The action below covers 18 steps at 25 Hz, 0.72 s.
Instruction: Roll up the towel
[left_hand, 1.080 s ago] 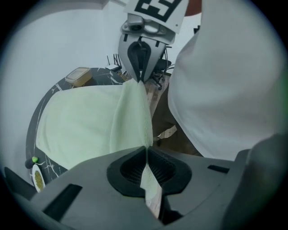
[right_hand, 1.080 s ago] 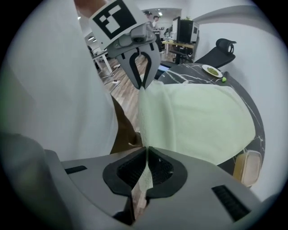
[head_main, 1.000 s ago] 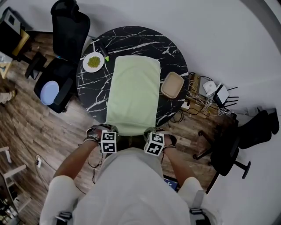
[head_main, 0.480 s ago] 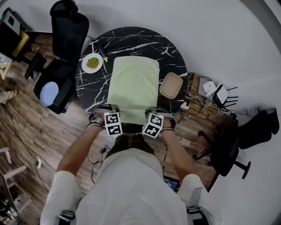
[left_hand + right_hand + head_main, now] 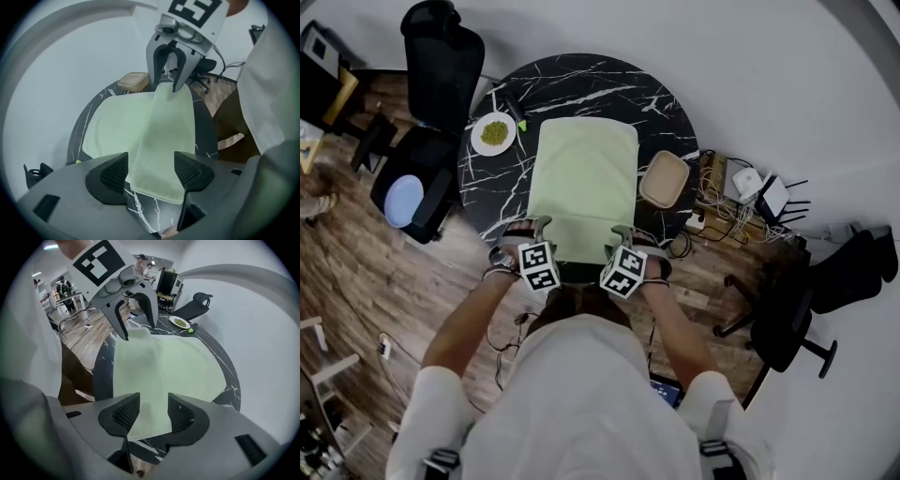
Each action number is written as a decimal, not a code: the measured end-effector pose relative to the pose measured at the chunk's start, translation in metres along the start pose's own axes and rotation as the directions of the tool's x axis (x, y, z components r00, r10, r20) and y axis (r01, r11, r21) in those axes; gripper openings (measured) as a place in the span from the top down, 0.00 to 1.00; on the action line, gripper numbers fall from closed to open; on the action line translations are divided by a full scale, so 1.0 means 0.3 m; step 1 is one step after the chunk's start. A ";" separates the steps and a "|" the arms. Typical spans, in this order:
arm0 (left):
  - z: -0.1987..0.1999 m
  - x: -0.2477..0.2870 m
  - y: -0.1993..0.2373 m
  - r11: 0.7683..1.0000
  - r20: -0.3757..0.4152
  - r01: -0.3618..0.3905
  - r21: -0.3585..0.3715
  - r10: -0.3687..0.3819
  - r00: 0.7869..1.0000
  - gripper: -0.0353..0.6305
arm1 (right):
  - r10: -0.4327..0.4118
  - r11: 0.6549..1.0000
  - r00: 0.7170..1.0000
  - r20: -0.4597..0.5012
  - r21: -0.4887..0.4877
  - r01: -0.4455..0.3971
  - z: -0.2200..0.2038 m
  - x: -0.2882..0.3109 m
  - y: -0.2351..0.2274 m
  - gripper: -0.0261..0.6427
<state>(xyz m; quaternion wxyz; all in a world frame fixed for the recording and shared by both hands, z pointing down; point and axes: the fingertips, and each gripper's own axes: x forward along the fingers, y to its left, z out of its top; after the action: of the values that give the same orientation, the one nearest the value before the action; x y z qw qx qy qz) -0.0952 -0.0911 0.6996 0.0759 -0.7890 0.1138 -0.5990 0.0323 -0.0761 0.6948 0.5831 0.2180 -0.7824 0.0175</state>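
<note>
A pale green towel (image 5: 584, 178) lies lengthwise on the round black marble table (image 5: 666, 112). Its near end is folded back over itself in a strip (image 5: 164, 136). My left gripper (image 5: 532, 232) stands at the strip's left corner and my right gripper (image 5: 628, 236) at its right corner, both pointing steeply down. Both pairs of jaws have just been opening. In the left gripper view the left gripper (image 5: 151, 172) has its pads wide apart with the towel corner lying loose between them. The right gripper (image 5: 152, 413) straddles the other corner (image 5: 147, 420), pads apart.
A white plate of green food (image 5: 494, 132) sits at the table's far left, a beige lidded container (image 5: 666, 180) at its right edge. A black office chair (image 5: 441, 66) stands left of the table, cables and adapters (image 5: 741, 197) lie on the floor to the right, beside another chair (image 5: 787, 328).
Both grippers carried the towel's near end, which hung over the table edge, up and onto the towel, making a fold. Their jaws now stand apart.
</note>
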 end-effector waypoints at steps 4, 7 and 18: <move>0.003 0.009 -0.077 0.998 0.002 0.055 0.015 -0.055 0.999 0.52 | 0.074 0.996 0.997 -0.017 -0.049 -0.075 -0.001 0.013 0.109 0.70; 0.002 0.025 -0.154 0.996 0.000 0.076 0.042 -0.076 0.997 0.52 | 0.127 0.989 0.991 -0.030 -0.074 -0.129 -0.008 0.037 0.210 0.70; -0.105 0.127 -0.249 0.987 -0.119 0.142 0.069 -0.133 0.984 0.75 | 0.125 0.986 0.986 -0.109 -0.100 -0.136 -0.066 0.150 0.285 0.78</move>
<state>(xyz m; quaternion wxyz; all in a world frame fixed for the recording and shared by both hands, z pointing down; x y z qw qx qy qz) -0.1093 -0.0291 0.7626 0.0580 -0.7558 0.0400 -0.6510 0.0094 -0.0077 0.7619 0.6308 0.1335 -0.7640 0.0245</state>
